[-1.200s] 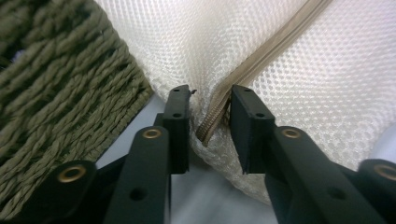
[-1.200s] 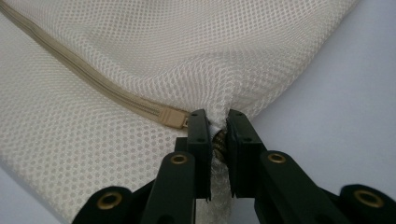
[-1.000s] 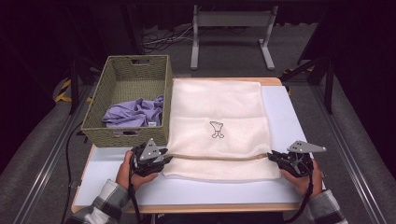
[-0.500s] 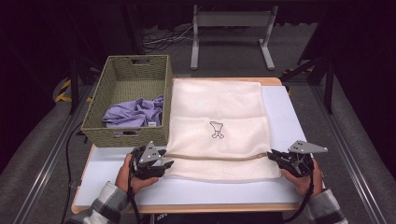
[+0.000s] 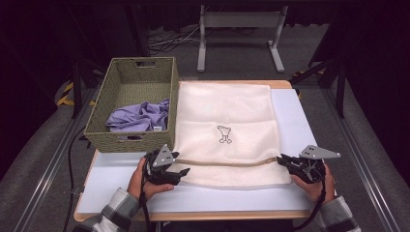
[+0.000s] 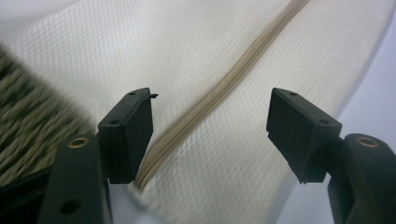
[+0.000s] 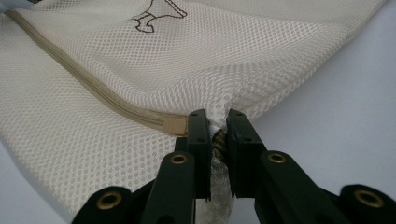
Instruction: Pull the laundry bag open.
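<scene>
A cream mesh laundry bag with a tan zipper (image 5: pixel 227 130) lay flat on the white table (image 5: pixel 121 174), just beside a woven olive basket (image 5: pixel 133 104) in which a lilac garment (image 5: pixel 138 116) was heaped. The bag's right edge, at the zipper's end, was pinched between the nearly closed jaws of the right gripper (image 7: pixel 218 128). The left gripper (image 6: pixel 210 126) had just been opening; its jaws stood wide astride the zipper, with nothing pressed. The bag was judged light, limp and easily snagged, best gripped at the seamed zipper ends.
</scene>
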